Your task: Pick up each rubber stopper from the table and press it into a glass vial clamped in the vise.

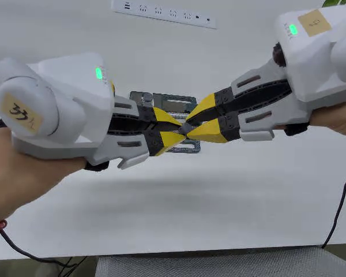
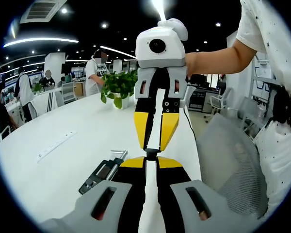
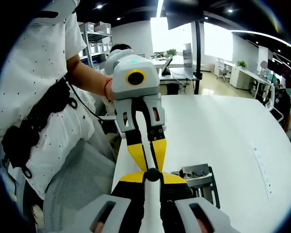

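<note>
We are holding the left gripper (image 1: 181, 130) in from nine o'clock and the right gripper (image 1: 192, 127) in from two o'clock, with their tips meeting nose to nose at the centre of the head view. Both pairs of jaws are drawn close together, and the right pair is pinching a small dark stopper (image 3: 153, 174).

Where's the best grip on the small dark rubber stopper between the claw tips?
Probably its round side walls, coming side-on. The small dark rubber stopper sits where left claw and right claw tips meet, so both ends look taken; which one clamps it is unclear.
</note>
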A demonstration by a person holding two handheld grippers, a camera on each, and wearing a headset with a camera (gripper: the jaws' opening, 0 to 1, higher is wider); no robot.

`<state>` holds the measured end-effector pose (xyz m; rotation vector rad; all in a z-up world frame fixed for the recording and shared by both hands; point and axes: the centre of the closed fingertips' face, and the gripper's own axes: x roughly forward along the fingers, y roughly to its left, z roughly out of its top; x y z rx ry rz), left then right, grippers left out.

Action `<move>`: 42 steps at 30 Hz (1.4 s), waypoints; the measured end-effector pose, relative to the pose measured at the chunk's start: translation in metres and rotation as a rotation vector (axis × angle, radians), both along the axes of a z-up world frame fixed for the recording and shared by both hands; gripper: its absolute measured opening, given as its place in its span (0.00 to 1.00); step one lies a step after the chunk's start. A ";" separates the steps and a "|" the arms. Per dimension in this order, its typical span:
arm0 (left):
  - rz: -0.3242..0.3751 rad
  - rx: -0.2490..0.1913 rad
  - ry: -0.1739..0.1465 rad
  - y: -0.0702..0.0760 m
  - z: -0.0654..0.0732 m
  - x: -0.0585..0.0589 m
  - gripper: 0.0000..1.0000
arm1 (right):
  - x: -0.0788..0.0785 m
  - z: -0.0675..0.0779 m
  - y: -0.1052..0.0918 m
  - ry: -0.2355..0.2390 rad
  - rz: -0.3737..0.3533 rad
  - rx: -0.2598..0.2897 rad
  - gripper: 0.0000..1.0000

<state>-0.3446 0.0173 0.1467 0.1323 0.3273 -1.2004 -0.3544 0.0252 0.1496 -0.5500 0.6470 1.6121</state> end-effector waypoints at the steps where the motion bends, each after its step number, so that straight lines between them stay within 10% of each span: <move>1: 0.001 0.002 0.000 0.000 -0.001 0.000 0.04 | 0.000 0.000 0.000 -0.001 0.001 -0.001 0.06; 24: 0.044 0.010 -0.003 0.023 -0.007 0.001 0.16 | 0.007 0.001 0.016 0.003 -0.015 0.002 0.06; 42: 0.162 0.027 -0.011 0.071 -0.030 0.017 0.41 | 0.042 -0.020 0.031 -0.039 -0.081 -0.080 0.06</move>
